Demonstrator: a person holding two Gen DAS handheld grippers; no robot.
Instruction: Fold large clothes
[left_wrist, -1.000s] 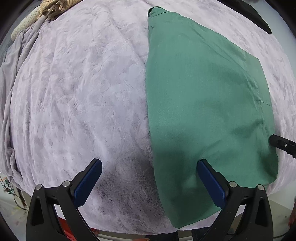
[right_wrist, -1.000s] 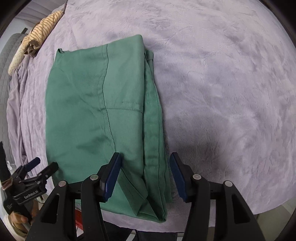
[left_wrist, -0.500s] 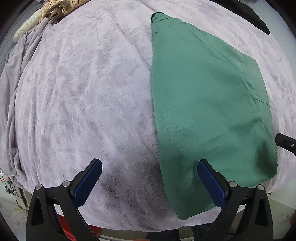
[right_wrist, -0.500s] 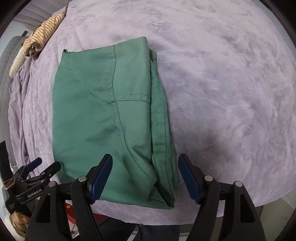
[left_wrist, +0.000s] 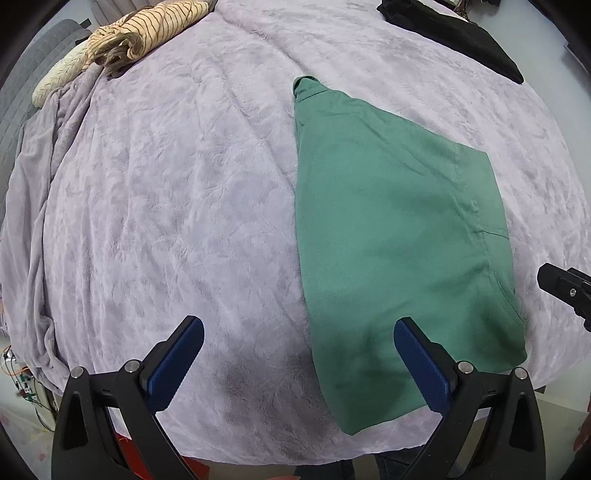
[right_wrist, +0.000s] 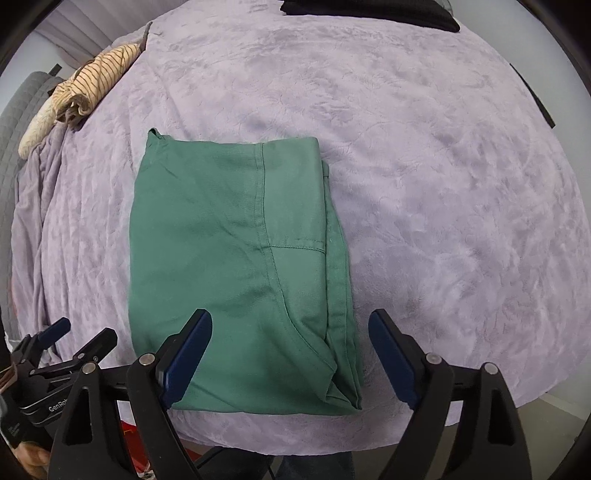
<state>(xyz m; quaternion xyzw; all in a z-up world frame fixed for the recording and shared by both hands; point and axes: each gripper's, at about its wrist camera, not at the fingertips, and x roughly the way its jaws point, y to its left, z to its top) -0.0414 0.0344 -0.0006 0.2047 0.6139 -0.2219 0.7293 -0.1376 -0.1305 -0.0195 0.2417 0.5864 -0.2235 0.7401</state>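
A green garment (left_wrist: 391, 236) lies folded into a flat rectangle on the purple blanket (left_wrist: 177, 206), near the bed's front edge. It also shows in the right wrist view (right_wrist: 229, 266), with a seam and pocket line on top. My left gripper (left_wrist: 299, 360) is open and empty, held above the blanket at the garment's left edge. My right gripper (right_wrist: 290, 354) is open and empty, above the garment's near edge. The left gripper also shows at the lower left of the right wrist view (right_wrist: 79, 339).
A striped beige garment (left_wrist: 147, 29) lies rolled at the far left of the bed. A black garment (left_wrist: 454, 33) lies at the far right. A grey quilt (right_wrist: 14, 122) hangs at the left. The bed's front edge runs just under both grippers.
Both grippers have pulled back and up from the green garment. The right gripper's jaws have opened wider. The garment has stayed folded in place.
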